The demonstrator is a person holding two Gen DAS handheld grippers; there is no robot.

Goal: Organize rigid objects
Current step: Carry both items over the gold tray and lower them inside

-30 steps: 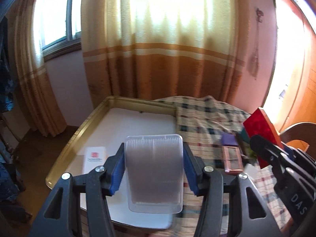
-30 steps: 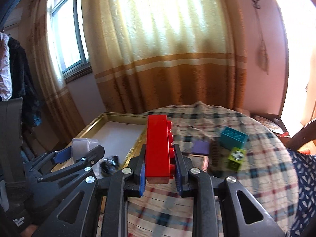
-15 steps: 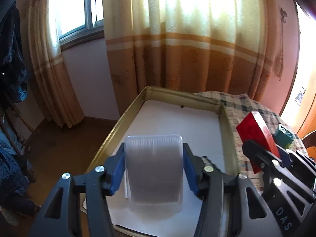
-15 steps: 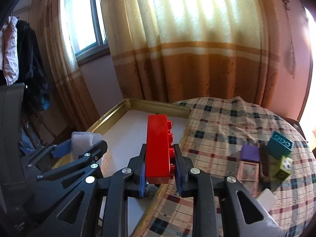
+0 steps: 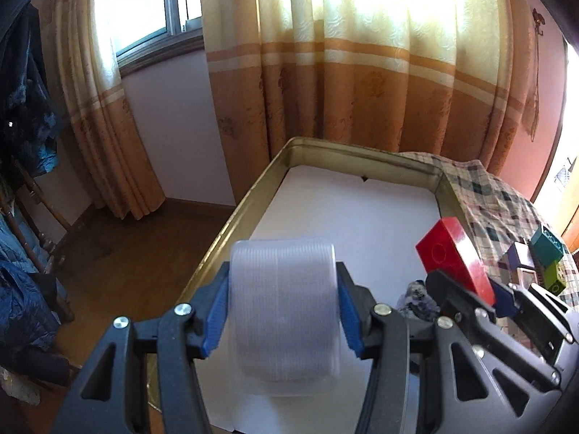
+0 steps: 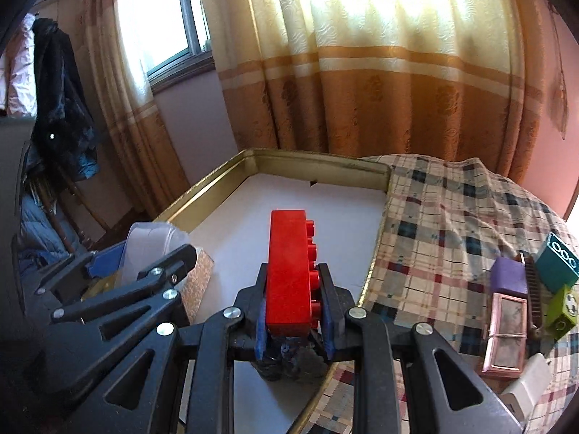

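Note:
My left gripper (image 5: 284, 311) is shut on a clear ribbed plastic box (image 5: 284, 311) and holds it above the near left part of a gold-rimmed tray (image 5: 253, 195) with a white floor. My right gripper (image 6: 295, 303) is shut on a long red toy brick (image 6: 289, 267), held on edge over the tray's near right part. The brick also shows in the left wrist view (image 5: 456, 256), right of the box. The left gripper and box show in the right wrist view (image 6: 144, 249). A dark crumpled item (image 6: 289, 361) lies in the tray under the brick.
On the plaid cloth (image 6: 441, 224) right of the tray lie a teal block (image 6: 559, 260), a green block (image 6: 562, 311), a purple block (image 6: 508, 278), a pink framed case (image 6: 506, 332), a dark comb (image 6: 532, 296) and a white charger (image 6: 528, 385). A patterned box (image 6: 199, 282) sits in the tray.
Both grippers have swung left from the plaid cloth to above the tray, each keeping its object. The loose blocks now sit far right in both views.

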